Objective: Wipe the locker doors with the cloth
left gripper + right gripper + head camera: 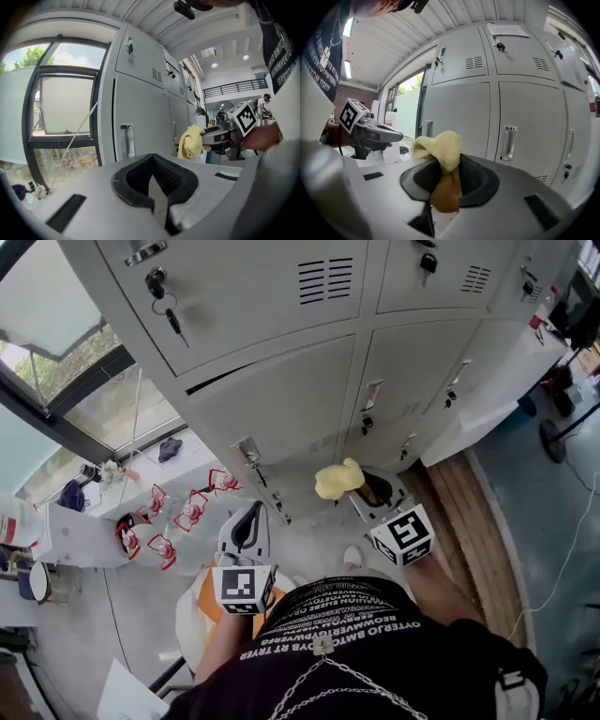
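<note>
- Window (47, 306): far left, glazed, dark frame.
- Small red-and-white items (187, 512): on the pale surface below the window; too small to identify.
- Left gripper (246, 524): low, left of centre. Jaws pressed together with nothing between them, pointing toward the lockers but apart from them.
- Locker doors (281, 404): grey and vented, with keys (173, 322) hanging from an upper lock.
- Cloth (337, 479): yellow, bunched, just in front of a lower door. It may be touching the door; the view does not show this clearly.
- Right gripper (361, 486): right of centre, jaws clenched on the cloth.
</note>
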A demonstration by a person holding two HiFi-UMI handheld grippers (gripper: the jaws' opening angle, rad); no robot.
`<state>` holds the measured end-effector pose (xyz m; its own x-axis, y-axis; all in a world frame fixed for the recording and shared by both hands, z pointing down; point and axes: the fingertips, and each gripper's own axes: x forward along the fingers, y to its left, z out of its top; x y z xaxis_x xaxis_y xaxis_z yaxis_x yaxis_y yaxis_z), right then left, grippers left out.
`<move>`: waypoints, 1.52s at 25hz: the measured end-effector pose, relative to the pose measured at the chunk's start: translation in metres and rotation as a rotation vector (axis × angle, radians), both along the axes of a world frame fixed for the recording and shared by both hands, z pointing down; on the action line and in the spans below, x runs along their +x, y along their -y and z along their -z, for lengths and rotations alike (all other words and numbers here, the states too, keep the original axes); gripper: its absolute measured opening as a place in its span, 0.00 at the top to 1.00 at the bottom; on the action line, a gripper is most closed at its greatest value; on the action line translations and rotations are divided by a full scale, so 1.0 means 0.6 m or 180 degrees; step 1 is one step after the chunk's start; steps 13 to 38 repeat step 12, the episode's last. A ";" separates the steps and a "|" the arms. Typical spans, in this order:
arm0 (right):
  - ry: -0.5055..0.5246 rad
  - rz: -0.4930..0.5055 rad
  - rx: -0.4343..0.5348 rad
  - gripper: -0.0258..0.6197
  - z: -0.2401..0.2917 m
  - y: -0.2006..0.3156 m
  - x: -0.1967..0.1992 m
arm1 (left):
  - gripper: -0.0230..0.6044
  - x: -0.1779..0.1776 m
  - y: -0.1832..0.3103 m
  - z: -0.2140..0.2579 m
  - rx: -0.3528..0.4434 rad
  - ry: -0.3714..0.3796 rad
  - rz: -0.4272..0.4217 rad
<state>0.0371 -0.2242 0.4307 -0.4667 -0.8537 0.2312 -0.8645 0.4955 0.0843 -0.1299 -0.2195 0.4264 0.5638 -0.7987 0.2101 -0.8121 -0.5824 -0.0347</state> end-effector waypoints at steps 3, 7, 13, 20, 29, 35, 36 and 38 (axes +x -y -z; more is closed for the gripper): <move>-0.0056 -0.0052 -0.0028 0.82 -0.003 -0.016 -0.018 | 0.96 -0.002 -0.006 -0.017 -0.0076 -0.0064 -0.0128; -0.0094 -0.0119 -0.0093 0.82 -0.009 -0.050 -0.035 | 0.95 0.005 -0.022 -0.048 -0.0195 -0.0113 -0.0345; -0.0002 -0.0134 -0.0165 0.82 -0.019 -0.076 -0.056 | 0.96 0.027 -0.020 -0.051 -0.0136 -0.0051 -0.0573; -0.0002 -0.0134 -0.0165 0.82 -0.019 -0.076 -0.056 | 0.96 0.027 -0.020 -0.051 -0.0136 -0.0051 -0.0573; -0.0002 -0.0134 -0.0165 0.82 -0.019 -0.076 -0.056 | 0.96 0.027 -0.020 -0.051 -0.0136 -0.0051 -0.0573; -0.0002 -0.0134 -0.0165 0.82 -0.019 -0.076 -0.056 | 0.96 0.027 -0.020 -0.051 -0.0136 -0.0051 -0.0573; -0.0002 -0.0134 -0.0165 0.82 -0.019 -0.076 -0.056 | 0.96 0.027 -0.020 -0.051 -0.0136 -0.0051 -0.0573; -0.0002 -0.0134 -0.0165 0.82 -0.019 -0.076 -0.056 | 0.96 0.027 -0.020 -0.051 -0.0136 -0.0051 -0.0573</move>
